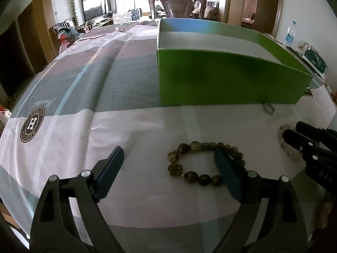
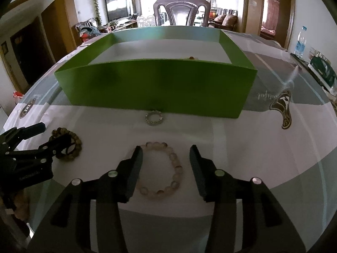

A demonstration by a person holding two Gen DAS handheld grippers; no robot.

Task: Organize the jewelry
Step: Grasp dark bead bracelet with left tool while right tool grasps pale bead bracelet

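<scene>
- So, pick-up stage: two bead bracelets lie flat on the cloth in front of the green box [image 2: 155, 88], neither lifted yet.
- Dark bracelet [image 1: 189, 162], brown-olive mottled beads, sits under the left gripper [image 1: 168, 168]. Jaws stand wide and hold nothing; the right-hand pad overlaps the ring's right edge, the other pad is well off to the left on bare cloth.
- Pale bracelet [image 2: 168, 172], translucent cream beads, lies between the fingers of the right gripper [image 2: 166, 170]. Jaws are partly open and grip nothing; the left pad is at or over the ring's left edge, the right pad has a clear gap.
- Small silver beaded ring [image 2: 154, 118] lies just beside the box's near wall, untouched.
- Something amber-coloured shows just over the box's front wall, probably a piece already stowed; too little is visible to say what.
- My read of the next move: each gripper centres on one strand of its bracelet, not the whole ring, closes on it, lifts clear of the front wall, then releases over the white floor of the box. The left needs to shift right first.
- Risk: round beads can roll out of a loose pinch.
- Writing on the checked tablecloth [image 1: 126, 80]: round brown badge [image 1: 32, 127] with a big "H", rim letters too blurred to read; cursive word beside it unreadable. A second brown emblem [image 2: 283, 111] on the right with script ending "…tiful".
- Lettering on the gripper bodies is too small to read.
</scene>
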